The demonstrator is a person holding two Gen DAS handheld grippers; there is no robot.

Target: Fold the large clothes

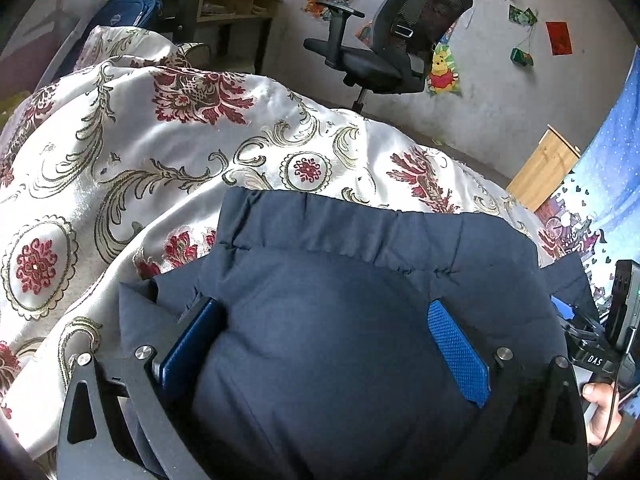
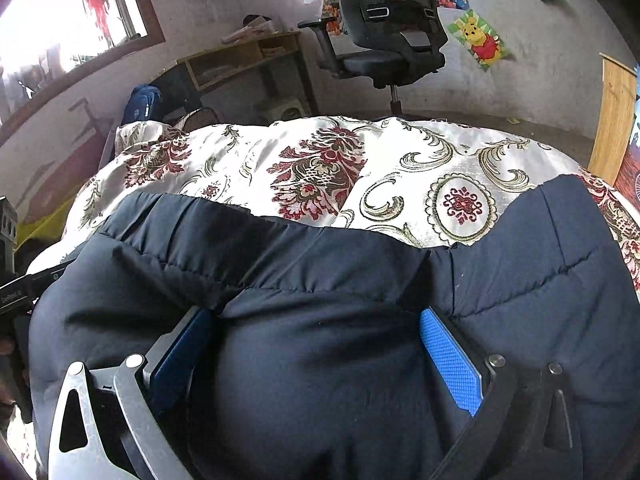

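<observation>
Both wrist views lose the navy padded garment (image 1: 340, 340) off the bottom edge, so its full shape can't be read. Left gripper (image 1: 324, 312) fingertips are buried in the fabric bulge; the right gripper (image 2: 316, 320) is the same (only blue pads (image 2: 450, 364) show). Bedspread (image 2: 320, 160) is covered by the garment near the cam. Wall posters (image 1: 442, 76) are too small for detail. Window (image 2: 60, 20) is blown out.

A home bedroom: patterned bedspread (image 2: 320, 168), office chair (image 2: 384, 32), wooden desk (image 2: 240, 56) (cartoon posters (image 2: 480, 40) on the wall).
</observation>
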